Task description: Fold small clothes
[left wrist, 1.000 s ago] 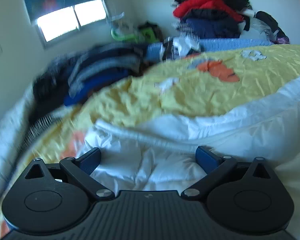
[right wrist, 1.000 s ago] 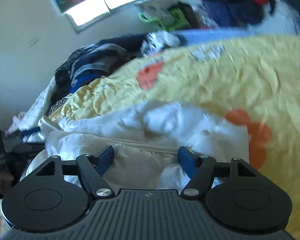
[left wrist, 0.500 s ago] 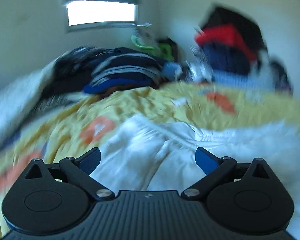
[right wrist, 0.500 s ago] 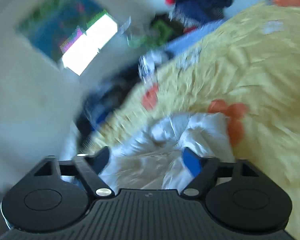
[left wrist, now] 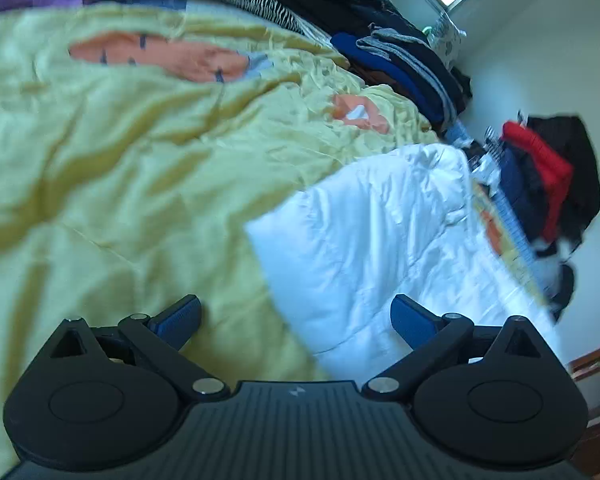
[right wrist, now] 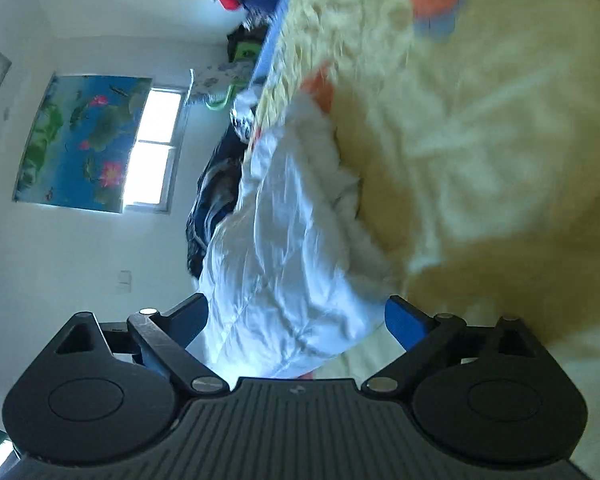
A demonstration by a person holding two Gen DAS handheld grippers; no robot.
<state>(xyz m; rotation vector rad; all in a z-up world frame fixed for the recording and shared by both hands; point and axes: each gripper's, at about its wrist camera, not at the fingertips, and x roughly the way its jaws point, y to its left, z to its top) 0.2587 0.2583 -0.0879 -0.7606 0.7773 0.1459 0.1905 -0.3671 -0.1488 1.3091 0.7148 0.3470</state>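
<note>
The white garment [left wrist: 380, 232] lies on the yellow bedspread [left wrist: 120, 152] of the bed, flat and wrinkled, with its straight near edge toward your left gripper [left wrist: 296, 316]. In the right wrist view the same white garment [right wrist: 284, 248] runs along the side edge of the bed, long and narrow, with a bunched, crumpled part on the side toward the middle of the bed.

Your left gripper has its jaws wide apart and holds nothing. Its right blue pad is over the near part of the garment, its left blue pad is over the bare bedspread, and the corner of the garment lies between them. I cannot tell if a pad touches the cloth.

Your right gripper [right wrist: 296, 316] also has its jaws wide apart, with nothing clamped. The near end of the garment lies between its two blue pads and reaches down to the black body of the gripper.

The bedspread has orange patches [left wrist: 160, 56] printed on it. At the far edge of the bed there is a stack of dark folded clothes [left wrist: 404, 64], blue, grey and black. Beyond the bed, against the white wall, is another heap of clothes [left wrist: 548, 176] with a red piece in it. In the right wrist view you see a window [right wrist: 156, 152] with a blue flowered blind [right wrist: 80, 140] beside it.
</note>
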